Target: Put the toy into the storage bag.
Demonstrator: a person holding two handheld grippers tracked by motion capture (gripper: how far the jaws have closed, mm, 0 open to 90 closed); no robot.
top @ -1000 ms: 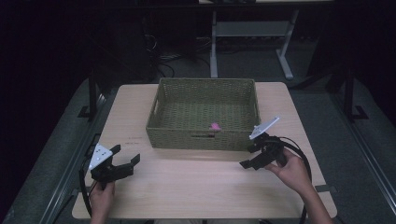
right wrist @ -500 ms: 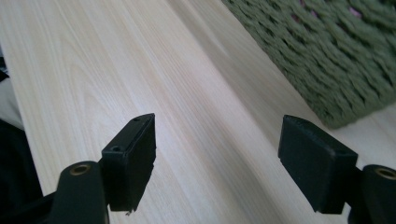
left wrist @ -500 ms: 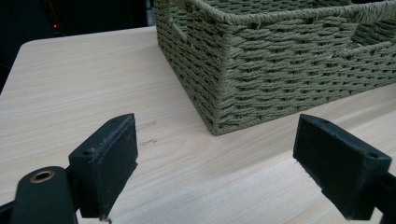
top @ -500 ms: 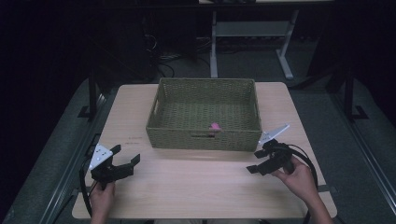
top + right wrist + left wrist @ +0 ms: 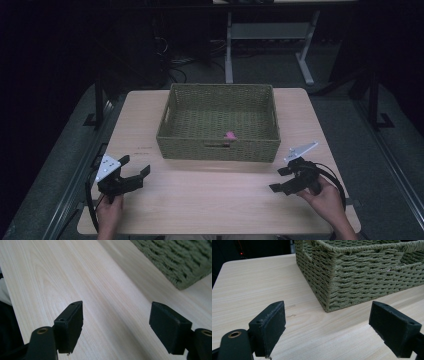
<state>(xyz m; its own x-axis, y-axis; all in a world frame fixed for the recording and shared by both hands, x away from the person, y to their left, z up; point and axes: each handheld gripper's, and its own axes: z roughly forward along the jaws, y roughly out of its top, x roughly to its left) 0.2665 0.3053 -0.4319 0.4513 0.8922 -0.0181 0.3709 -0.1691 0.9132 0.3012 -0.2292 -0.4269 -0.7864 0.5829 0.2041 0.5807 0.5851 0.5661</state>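
Right claw (image 5: 278, 179) lower; pink piece (image 5: 230, 135) in basket (image 5: 218, 150).

Dim lab: desk frame (image 5: 235, 35), cables (image 5: 182, 62)

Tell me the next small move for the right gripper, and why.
Probably set the right gripper down on the bare table and let it rest. Its jaws stand open with nothing between them, the small pink thing already lies inside the woven basket, and the left gripper sits open and empty too.
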